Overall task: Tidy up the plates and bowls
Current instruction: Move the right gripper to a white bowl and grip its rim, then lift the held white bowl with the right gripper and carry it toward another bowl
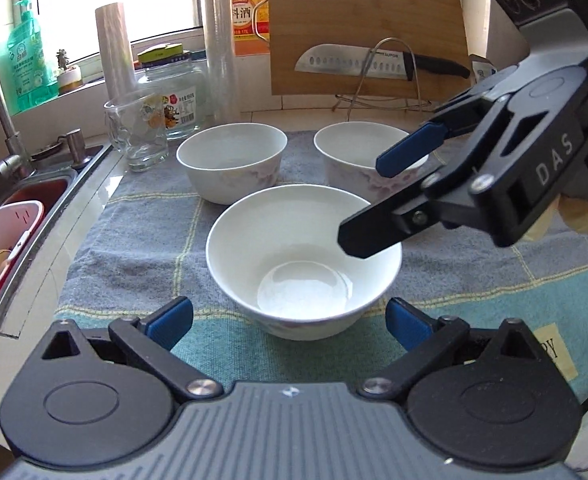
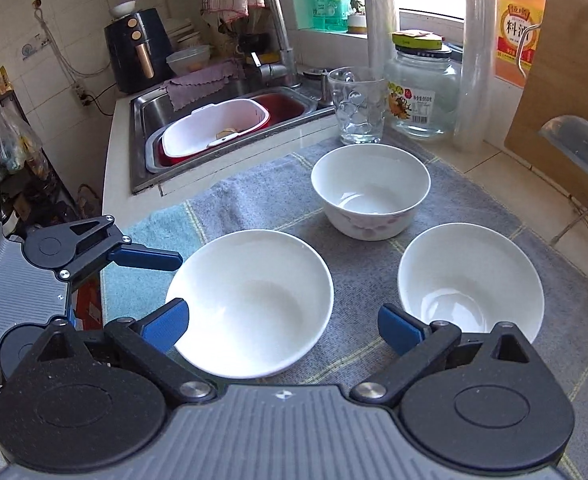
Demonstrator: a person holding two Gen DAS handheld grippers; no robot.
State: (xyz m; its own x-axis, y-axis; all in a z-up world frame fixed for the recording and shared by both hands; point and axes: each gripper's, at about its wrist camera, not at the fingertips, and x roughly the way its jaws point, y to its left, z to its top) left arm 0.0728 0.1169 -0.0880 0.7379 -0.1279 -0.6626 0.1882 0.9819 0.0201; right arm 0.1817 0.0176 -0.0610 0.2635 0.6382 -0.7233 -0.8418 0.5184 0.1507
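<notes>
Three white bowls stand on a grey and teal towel (image 1: 133, 240). The nearest bowl (image 1: 302, 260) sits just ahead of my left gripper (image 1: 289, 326), which is open, one finger on each side of it and not touching. Behind it stand a left bowl (image 1: 231, 160) and a right bowl (image 1: 358, 156), both with a pink flower pattern. My right gripper (image 1: 374, 200) comes in from the right, open, its lower finger over the near bowl's rim. In the right wrist view my right gripper (image 2: 281, 326) is open between the near bowl (image 2: 249, 304) and the right bowl (image 2: 470, 280); the third bowl (image 2: 370, 192) lies beyond.
A sink (image 2: 145, 120) with a red and white basin (image 2: 213, 128) and a tap (image 2: 277, 28) lies left of the towel. A glass cup (image 1: 141, 132), a jar (image 1: 173, 96) and film rolls (image 1: 219, 40) stand behind. A cutting board (image 1: 366, 28) and a knife (image 1: 374, 66) rest on a rack.
</notes>
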